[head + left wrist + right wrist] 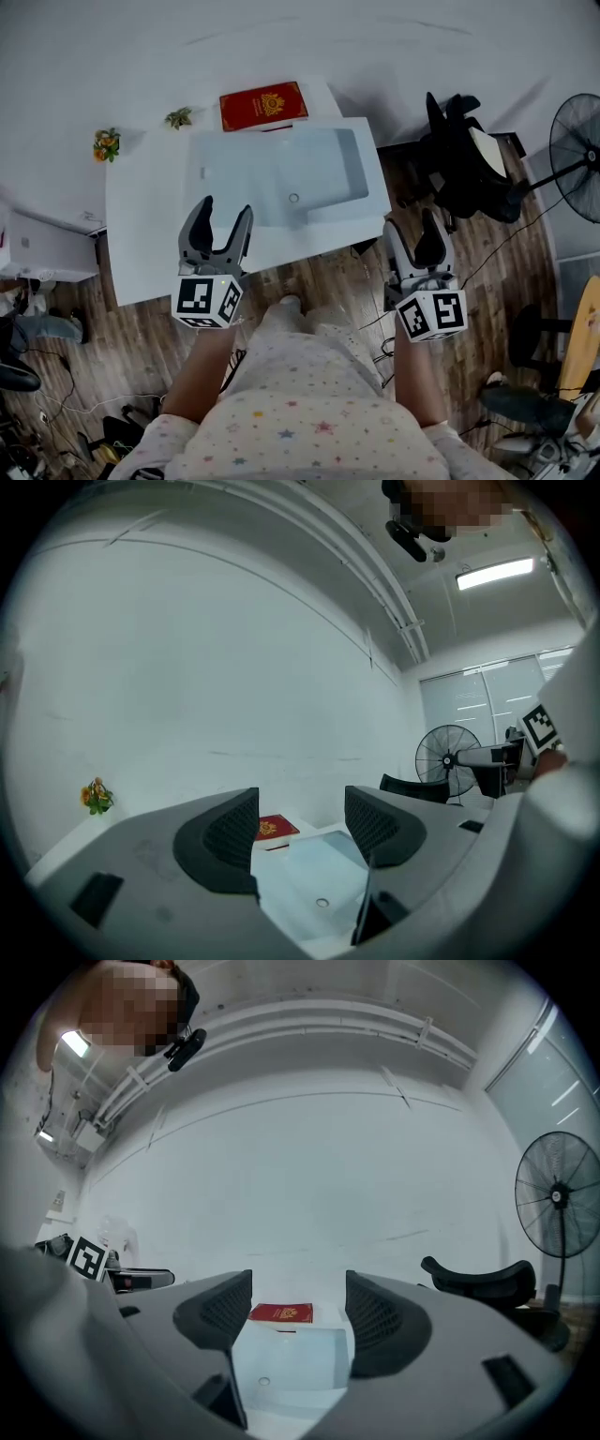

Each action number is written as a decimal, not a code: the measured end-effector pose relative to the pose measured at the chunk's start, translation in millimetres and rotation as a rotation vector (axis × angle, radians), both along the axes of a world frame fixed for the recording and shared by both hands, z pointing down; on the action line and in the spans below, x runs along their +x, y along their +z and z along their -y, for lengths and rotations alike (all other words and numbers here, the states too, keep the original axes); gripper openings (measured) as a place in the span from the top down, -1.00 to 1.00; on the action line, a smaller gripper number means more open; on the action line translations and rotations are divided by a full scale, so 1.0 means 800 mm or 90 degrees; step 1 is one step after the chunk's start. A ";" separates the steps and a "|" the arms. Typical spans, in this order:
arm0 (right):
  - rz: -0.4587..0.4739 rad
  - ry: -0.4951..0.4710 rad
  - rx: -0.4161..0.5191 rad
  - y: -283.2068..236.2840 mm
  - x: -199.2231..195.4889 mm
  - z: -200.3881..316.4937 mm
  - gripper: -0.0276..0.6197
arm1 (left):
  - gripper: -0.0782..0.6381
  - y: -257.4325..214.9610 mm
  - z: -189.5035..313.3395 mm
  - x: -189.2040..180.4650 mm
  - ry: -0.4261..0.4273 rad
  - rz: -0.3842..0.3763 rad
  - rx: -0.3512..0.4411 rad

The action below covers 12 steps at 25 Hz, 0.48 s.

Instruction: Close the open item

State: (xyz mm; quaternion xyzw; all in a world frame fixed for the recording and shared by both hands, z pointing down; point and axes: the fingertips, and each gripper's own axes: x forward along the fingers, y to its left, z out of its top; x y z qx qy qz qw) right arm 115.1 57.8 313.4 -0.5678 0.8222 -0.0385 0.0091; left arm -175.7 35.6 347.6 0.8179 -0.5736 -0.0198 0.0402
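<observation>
The pale blue case [281, 178] lies open and flat on the white table [141, 244], its two halves spread side by side, with a small round fastener showing on the near part. A red book [263, 105] lies just behind it at the table's far edge, and a small bunch of flowers [107, 143] stands well off to the far left.

Your left gripper [225, 208] hangs over the near left part of the table, its tips just short of the case's near left edge. In the left gripper view its jaws stand wide apart with nothing between the pads; the case [319, 874] and the book [275, 829] show through the gap.

Your right gripper [424, 230] sits off the table's near right corner, above the wooden floor [319, 281], beside the case and not touching it. Its jaws are likewise spread and empty, and the case [291, 1358] lies ahead between them.
</observation>
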 end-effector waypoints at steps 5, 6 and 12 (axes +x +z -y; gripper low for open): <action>0.002 -0.015 -0.016 0.014 0.004 0.040 -0.04 | 0.04 0.012 0.029 -0.004 -0.025 -0.001 -0.019; 0.003 -0.020 -0.019 0.017 0.005 0.050 -0.04 | 0.04 0.013 0.034 -0.004 -0.032 -0.001 -0.020; 0.003 -0.080 -0.008 0.013 0.003 0.123 -0.04 | 0.04 0.011 0.079 0.002 -0.084 -0.004 -0.020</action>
